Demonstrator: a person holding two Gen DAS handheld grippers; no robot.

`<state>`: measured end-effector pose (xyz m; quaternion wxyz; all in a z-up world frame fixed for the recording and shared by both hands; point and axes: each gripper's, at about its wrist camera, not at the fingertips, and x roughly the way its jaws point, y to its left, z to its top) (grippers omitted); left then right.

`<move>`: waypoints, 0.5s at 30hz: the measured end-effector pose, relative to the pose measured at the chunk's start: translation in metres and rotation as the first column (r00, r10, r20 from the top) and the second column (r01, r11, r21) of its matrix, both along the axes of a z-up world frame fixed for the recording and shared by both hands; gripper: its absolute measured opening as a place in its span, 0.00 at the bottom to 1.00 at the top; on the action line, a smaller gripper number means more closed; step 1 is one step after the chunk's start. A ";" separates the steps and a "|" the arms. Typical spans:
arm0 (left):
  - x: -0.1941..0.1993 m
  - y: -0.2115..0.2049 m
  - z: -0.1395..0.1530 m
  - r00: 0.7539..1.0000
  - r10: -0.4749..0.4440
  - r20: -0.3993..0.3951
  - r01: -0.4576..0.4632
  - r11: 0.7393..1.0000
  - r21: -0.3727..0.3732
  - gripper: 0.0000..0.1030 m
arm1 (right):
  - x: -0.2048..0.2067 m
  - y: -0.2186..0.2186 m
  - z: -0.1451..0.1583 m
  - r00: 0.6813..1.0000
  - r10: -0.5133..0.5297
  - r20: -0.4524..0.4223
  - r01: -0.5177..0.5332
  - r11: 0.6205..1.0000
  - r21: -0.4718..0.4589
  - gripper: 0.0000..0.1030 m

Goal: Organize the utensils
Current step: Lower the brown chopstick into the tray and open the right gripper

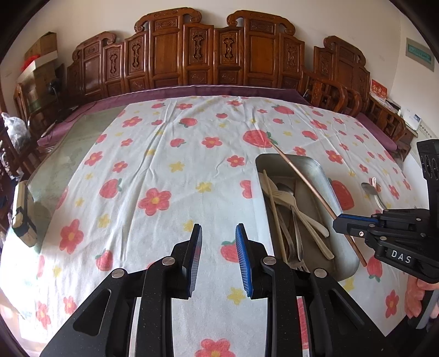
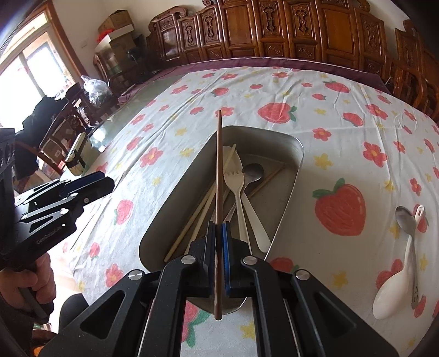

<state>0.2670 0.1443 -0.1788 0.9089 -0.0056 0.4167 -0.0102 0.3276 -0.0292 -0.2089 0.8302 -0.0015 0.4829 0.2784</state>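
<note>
A metal tray [image 1: 328, 178] [image 2: 288, 145] sits on the flowered cloth and holds pale chopsticks [image 2: 197, 217], a white fork [image 2: 236, 178], a metal spoon [image 2: 253, 171] and other utensils. My right gripper [image 2: 218, 226] [image 1: 338, 219] is shut on a brown chopstick [image 2: 218, 164] [image 1: 301, 175], held above the tray and pointing along it. My left gripper [image 1: 218, 228] [image 2: 101, 178] is open and empty, over the cloth left of the tray. A white spoon [image 2: 392, 288] and a metal spoon [image 2: 406, 219] [image 1: 370, 189] lie on the cloth right of the tray.
The table [image 1: 65, 153] has a glass top under the cloth, with carved wooden chairs [image 1: 192, 55] along the far side. A small box-like object [image 1: 23, 217] sits at the table's left edge. Boxes [image 2: 115, 24] are stacked in the far left corner.
</note>
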 end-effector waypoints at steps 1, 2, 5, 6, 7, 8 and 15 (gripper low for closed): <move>0.000 0.000 0.000 1.000 0.000 0.000 0.000 1.000 0.000 0.23 | 0.000 0.000 -0.001 1.000 -0.003 0.001 0.003 1.000 -0.003 0.06; 0.000 0.000 0.000 1.000 -0.001 0.000 0.001 1.000 0.001 0.23 | 0.001 0.000 -0.002 1.000 -0.004 0.004 0.004 1.000 -0.004 0.06; -0.001 0.001 0.000 1.000 -0.003 0.002 0.003 1.000 0.002 0.23 | 0.001 0.000 -0.004 1.000 -0.003 0.009 0.003 1.000 0.000 0.06; -0.001 0.000 0.001 1.000 -0.004 0.003 0.004 1.000 0.003 0.23 | 0.001 0.000 -0.004 1.000 -0.003 0.010 0.002 1.000 0.005 0.06; -0.001 0.000 0.001 1.000 -0.004 0.004 0.004 1.000 0.004 0.23 | 0.002 0.000 -0.004 1.000 -0.003 0.009 0.002 1.000 0.010 0.06; -0.001 0.000 0.002 1.000 -0.005 0.005 0.005 1.000 0.002 0.23 | 0.002 0.000 -0.005 1.000 -0.005 0.008 0.005 1.000 0.009 0.06; -0.003 -0.009 0.005 1.000 -0.018 0.011 0.018 1.000 -0.001 0.23 | 0.003 0.002 -0.003 1.000 -0.021 0.017 0.021 1.000 0.005 0.08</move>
